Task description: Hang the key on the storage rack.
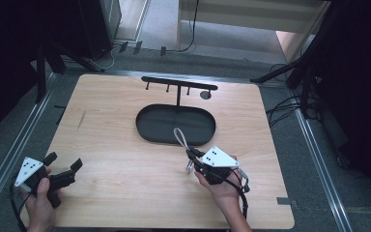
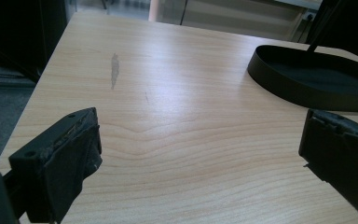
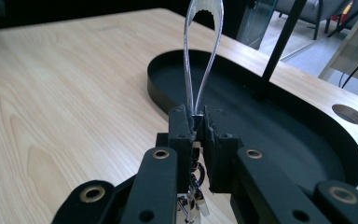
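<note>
From above I see the table evenly and brightly lit while the room at far left and right falls to black. Glare streaks the table in the left gripper view; near jaws blur softly.

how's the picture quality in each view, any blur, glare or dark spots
High view: table evenly lit and fairly sharp, the surroundings fall into deep shadow. Left gripper view: the left tool's near parts are soft, with a pale sheen across the wood. Right gripper view: the clear strap loop held by the right tool catches bright highlights; the background beyond the black tray is blurred.
</note>
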`<state>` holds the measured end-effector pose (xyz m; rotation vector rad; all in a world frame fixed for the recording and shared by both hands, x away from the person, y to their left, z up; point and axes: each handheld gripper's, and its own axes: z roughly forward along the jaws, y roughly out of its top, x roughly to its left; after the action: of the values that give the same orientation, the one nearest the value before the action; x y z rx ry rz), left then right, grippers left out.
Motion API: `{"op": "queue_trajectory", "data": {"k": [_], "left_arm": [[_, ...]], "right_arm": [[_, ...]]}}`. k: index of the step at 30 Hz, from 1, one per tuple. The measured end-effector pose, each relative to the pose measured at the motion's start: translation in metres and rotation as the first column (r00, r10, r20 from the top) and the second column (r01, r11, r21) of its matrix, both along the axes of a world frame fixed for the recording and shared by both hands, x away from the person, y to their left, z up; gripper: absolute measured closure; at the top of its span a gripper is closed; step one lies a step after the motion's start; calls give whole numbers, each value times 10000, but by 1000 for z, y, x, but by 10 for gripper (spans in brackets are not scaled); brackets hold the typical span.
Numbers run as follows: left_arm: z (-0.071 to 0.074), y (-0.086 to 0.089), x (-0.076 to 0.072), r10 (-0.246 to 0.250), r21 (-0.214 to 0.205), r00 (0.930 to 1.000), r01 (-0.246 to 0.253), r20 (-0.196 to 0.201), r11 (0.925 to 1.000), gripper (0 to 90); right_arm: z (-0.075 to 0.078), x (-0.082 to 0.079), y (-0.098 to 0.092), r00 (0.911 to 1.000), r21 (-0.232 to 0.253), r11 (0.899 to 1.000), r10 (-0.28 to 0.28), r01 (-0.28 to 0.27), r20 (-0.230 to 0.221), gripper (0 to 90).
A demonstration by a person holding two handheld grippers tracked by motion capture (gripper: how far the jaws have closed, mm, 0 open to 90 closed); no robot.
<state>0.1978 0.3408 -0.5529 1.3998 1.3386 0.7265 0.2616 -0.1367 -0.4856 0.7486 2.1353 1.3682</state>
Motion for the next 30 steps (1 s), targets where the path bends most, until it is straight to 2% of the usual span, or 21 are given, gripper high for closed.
{"op": "queue_trajectory", "data": {"k": [7,8,9,10,16,17,23,24,27,28,30], "left_arm": [[0,0,0,-2,5,10000,2,0,10000,0],[0,0,0,0,1,10000,0,-1,10000,0],[0,0,0,0,1,10000,0,-1,10000,0],[0,0,0,0,-2,10000,0,2,10000,0],[0,0,0,2,-3,10000,-2,12,10000,0],[0,0,0,0,-19,10000,0,18,10000,0],[0,0,0,-3,-11,10000,3,21,10000,0],[0,0,0,-2,-10,10000,2,24,10000,0],[0,0,0,14,0,10000,-14,39,10000,0],[0,0,0,10,-3,10000,-10,39,10000,0],[0,0,0,13,-14,10000,-13,32,10000,0]], "right_arm": [[4,2,7,9994,194,9994,-301,298,148,831],[7,3,9,9971,298,9974,-667,656,372,830],[7,3,9,9971,298,9974,-667,656,372,830],[8,4,9,9952,559,9950,-853,826,472,830],[14,6,13,9912,834,9911,-1099,1037,741,830],[16,7,15,9873,875,9888,-1288,1208,929,830],[20,10,20,9805,1046,9837,-1585,1466,1164,830],[22,11,23,9746,1020,9808,-1789,1660,1346,830],[24,13,25,9693,1029,9776,-1974,1835,1464,830],[26,15,27,9639,1109,9729,-2182,2027,1525,830],[26,16,28,9616,1117,9718,-2239,2078,1585,830]]}}
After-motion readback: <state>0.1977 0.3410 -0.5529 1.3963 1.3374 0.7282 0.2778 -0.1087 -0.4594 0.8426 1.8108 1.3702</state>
